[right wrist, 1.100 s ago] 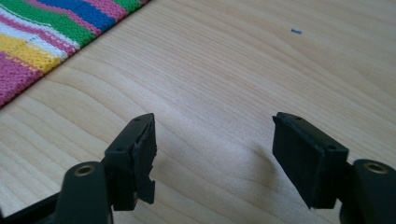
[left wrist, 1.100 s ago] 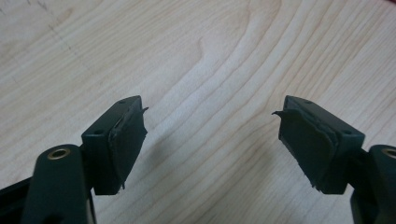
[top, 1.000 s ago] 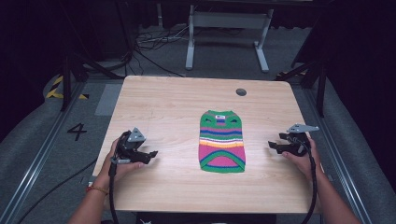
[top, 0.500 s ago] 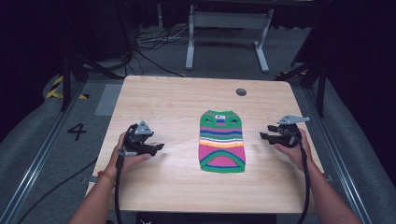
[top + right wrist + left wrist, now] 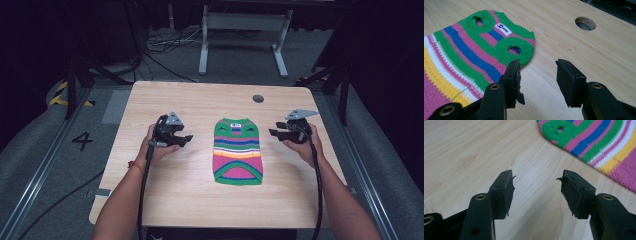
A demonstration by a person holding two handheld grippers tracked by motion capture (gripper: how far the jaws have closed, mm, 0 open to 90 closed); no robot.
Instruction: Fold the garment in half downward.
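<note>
I have the left tool (image 5: 184, 140) and right tool (image 5: 276, 133) both wide open and empty, flanking the striped knitted pet sweater (image 5: 238, 150) lying flat mid-surface (image 5: 200, 105), so this looks like the approach; next I'd pinch its edges.

Sweater (image 5: 238, 150) green, pink, blue, yellow, white stripes; fingers (image 5: 505, 188) black

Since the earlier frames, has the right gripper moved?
Yes. The right gripper has moved up the table, away from the person, and slightly inward toward the striped knit sweater, which hasn't shifted; its jaws stand open.
</note>
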